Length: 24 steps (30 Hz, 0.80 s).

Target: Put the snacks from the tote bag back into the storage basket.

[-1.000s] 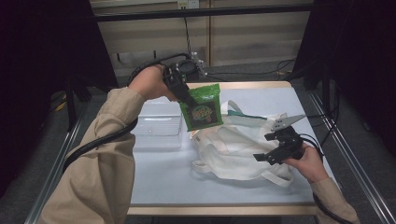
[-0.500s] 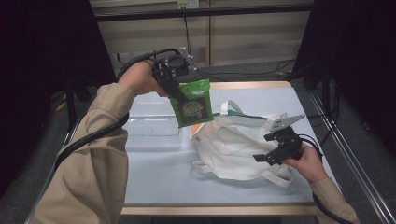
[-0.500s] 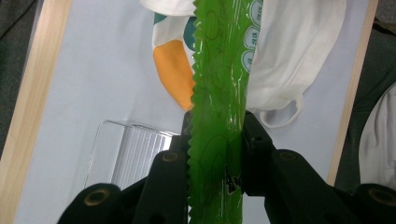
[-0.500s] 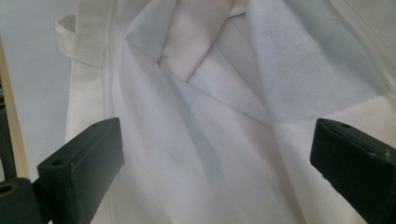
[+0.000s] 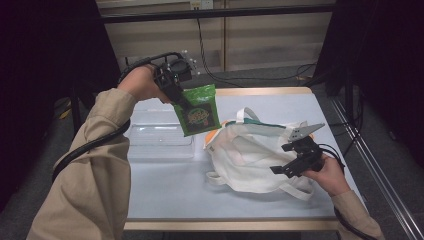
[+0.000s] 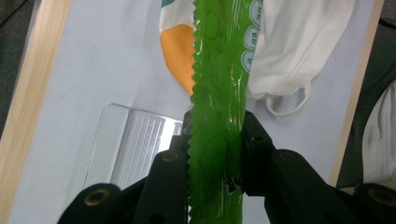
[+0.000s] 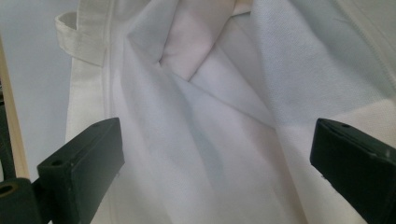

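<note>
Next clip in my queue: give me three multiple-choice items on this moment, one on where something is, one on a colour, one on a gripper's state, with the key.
1. Where is the green snack packet?
A. Flat on the table
B. Held in the air above the table, beside the clear plastic container
C. Inside the clear plastic container

2. What colour is the cloth bag?
A. White
B. Black
C. Red

3. How does the right gripper stand?
A. Shut on the bag's strap
B. Shut on the packet
C. Open over the bag

Key: 1 B, the left gripper pinches the packet's edge between its jaws and the packet hangs clear of the surface; 2 A, the high view and the right gripper view both show white fabric; 3 C, in the right gripper view its jaws stand wide apart with cloth between them, nothing clamped.
</note>
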Motion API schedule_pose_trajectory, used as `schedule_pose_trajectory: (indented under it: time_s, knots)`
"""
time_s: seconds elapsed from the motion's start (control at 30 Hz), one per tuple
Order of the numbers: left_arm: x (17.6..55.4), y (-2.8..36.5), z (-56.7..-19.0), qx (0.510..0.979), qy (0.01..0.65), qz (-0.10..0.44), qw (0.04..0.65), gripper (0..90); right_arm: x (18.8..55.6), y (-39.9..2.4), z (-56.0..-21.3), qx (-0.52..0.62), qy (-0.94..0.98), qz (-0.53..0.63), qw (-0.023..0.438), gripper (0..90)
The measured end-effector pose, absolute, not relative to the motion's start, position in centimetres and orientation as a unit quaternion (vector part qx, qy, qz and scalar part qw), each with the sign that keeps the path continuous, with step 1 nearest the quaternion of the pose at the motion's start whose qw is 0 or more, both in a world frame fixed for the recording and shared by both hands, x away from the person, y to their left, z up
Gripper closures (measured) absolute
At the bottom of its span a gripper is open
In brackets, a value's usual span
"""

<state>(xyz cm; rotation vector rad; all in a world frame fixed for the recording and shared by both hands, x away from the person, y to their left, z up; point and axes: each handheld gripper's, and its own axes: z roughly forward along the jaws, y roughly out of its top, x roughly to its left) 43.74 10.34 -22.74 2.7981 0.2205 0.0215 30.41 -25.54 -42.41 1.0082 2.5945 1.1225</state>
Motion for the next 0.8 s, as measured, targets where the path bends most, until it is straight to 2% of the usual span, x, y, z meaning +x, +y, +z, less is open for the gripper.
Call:
schedule_pose_trajectory:
  time_s: [0.53, 0.8]
  knots:
    - [44.7, 12.2, -23.1, 0.985, 0.061, 0.008, 0.162, 75.7, 30.5, -25.8, -42.4, 0.337, 0.862, 0.373, 0.072, 1.9]
    - [45.2, 13.5, -23.4, 0.983, 0.077, 0.005, 0.164, 75.7, 30.5, -25.7, -42.4, 0.336, 0.861, 0.374, 0.072, 1.9]
